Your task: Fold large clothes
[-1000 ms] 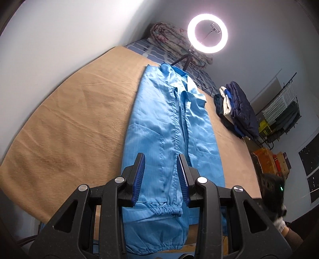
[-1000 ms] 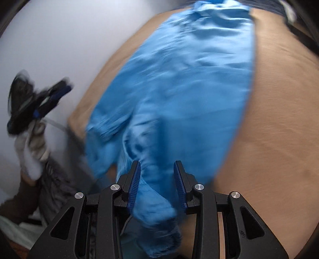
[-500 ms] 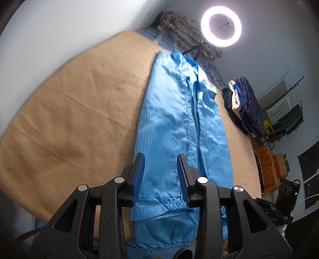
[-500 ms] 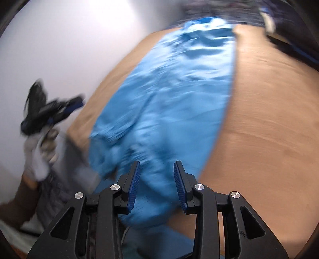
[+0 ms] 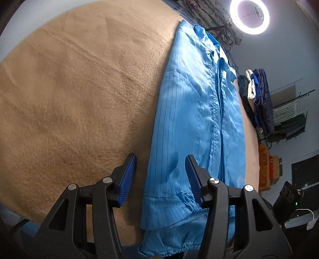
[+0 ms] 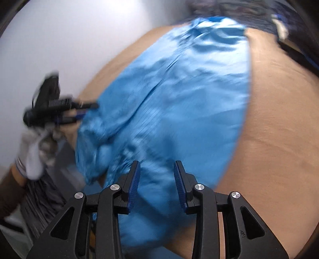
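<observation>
Across the left wrist view, a tan blanket-covered table (image 5: 69, 95) fills the left and middle, bare and wide, its near edge curving down at the lower left. A long light-blue garment (image 5: 191, 123) lies flat along the table's right part, running from the far end under a ring light (image 5: 249, 17) to the near edge, where its gathered cuffs hang over. A narrow strip of tan stays free to the right of it. Beyond that strip, a pile of dark clothes (image 5: 259, 99) sits at the right, with racks behind it too small to make out. The left claw (image 5: 161, 175) is spread and its jaws are opening; the garment's left edge lies between them, below the pads, which do not press on it. The claw's body cuts off part of the lower hem.

From the right wrist view, everything is smeared by motion. The same garment (image 6: 179, 99) spreads from the far end to the near edge, rumpled on its left side, with open tan table (image 6: 279, 129) to its right. The right claw (image 6: 157, 179) is spread, jaws opening, and blue cloth shows between and beneath the pads; whether it touches them I cannot tell. At the left, the left claw (image 6: 83, 111) reaches the garment's left edge, carried by a gloved hand (image 6: 33, 151).
</observation>
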Demonstrator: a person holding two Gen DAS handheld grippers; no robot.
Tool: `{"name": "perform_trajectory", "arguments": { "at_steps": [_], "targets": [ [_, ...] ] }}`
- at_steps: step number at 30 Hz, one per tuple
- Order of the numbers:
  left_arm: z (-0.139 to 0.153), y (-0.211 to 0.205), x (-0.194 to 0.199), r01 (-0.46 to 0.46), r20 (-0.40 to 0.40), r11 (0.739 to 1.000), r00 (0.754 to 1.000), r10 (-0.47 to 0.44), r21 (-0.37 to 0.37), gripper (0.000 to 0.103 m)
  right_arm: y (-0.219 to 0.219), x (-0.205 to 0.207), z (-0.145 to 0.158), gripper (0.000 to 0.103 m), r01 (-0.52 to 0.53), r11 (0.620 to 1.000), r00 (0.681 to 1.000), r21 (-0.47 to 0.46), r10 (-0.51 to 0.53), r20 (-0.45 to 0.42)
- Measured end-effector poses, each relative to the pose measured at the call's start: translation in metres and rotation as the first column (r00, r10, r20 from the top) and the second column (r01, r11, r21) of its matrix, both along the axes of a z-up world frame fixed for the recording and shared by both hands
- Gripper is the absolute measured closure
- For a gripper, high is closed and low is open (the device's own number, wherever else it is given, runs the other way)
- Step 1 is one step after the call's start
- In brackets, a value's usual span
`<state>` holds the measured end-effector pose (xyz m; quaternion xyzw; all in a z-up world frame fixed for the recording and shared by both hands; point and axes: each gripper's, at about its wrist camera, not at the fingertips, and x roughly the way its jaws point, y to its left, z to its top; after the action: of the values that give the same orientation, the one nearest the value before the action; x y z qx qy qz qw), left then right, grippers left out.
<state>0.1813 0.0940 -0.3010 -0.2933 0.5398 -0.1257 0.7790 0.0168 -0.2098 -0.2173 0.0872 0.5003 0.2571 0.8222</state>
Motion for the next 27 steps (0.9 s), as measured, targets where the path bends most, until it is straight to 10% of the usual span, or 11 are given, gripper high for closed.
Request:
{"name": "perform_trajectory", "arguments": {
  "at_steps": [2,8,13,27],
  "targets": [
    [0.003,-0.001,-0.001,-0.006,0.006,1.000,1.000,0.006,0.020,0.051,-0.028,0.007,0.000,0.039,0.104,0.995,0.995,0.003,-0.104,0.007],
    [0.053,-0.027,-0.012,0.014,0.184,0.981,0.982,-0.051,0.195,0.051,-0.062,0.031,-0.002,0.039,0.162,0.987,0.987,0.023,-0.162,-0.005],
    [0.082,-0.078,-0.017,0.128,0.262,0.972,0.949,-0.177,0.196,0.051,-0.076,0.068,0.016,0.039,0.180,0.983,0.983,0.048,-0.182,0.037],
    [0.046,-0.240,0.007,0.460,0.188,0.861,0.846,-0.499,0.216,0.051,-0.119,0.260,0.034,0.039,0.308,0.939,0.940,0.152,-0.324,0.102]
  ]
}}
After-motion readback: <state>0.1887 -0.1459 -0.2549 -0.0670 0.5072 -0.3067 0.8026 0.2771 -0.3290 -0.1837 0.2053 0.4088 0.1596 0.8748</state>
